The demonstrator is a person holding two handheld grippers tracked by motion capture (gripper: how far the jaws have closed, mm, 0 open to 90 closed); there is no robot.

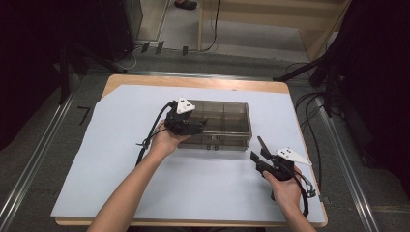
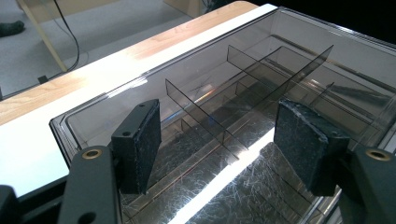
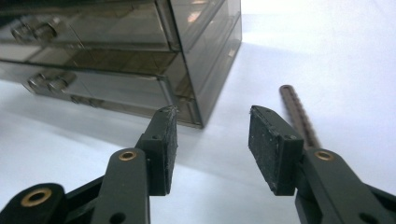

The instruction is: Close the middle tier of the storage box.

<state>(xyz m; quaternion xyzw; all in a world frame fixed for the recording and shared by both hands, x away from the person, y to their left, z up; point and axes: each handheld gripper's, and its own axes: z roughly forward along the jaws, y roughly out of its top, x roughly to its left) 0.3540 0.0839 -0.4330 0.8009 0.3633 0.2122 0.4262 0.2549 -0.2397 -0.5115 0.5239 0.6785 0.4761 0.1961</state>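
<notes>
A smoky see-through plastic organiser box (image 1: 227, 121) with inner dividers stands on the white sheet at the middle of the table. Its front drawers carry small knobs (image 3: 46, 81). My left gripper (image 1: 198, 124) lies over the box's left end. In the left gripper view it (image 2: 217, 140) is open just above the box's top (image 2: 327, 60), with nothing between the pads. My right gripper (image 1: 257, 155) is to the front right, apart from the box. It (image 3: 212, 140) is open and empty, pointing past the box's corner (image 3: 196, 93).
A thin dark ridged strip (image 3: 299, 116) lies on the white sheet (image 1: 193, 183) just beyond the right gripper. The sheet covers a wooden table (image 1: 193, 83). Cables and dark stands line the floor on both sides.
</notes>
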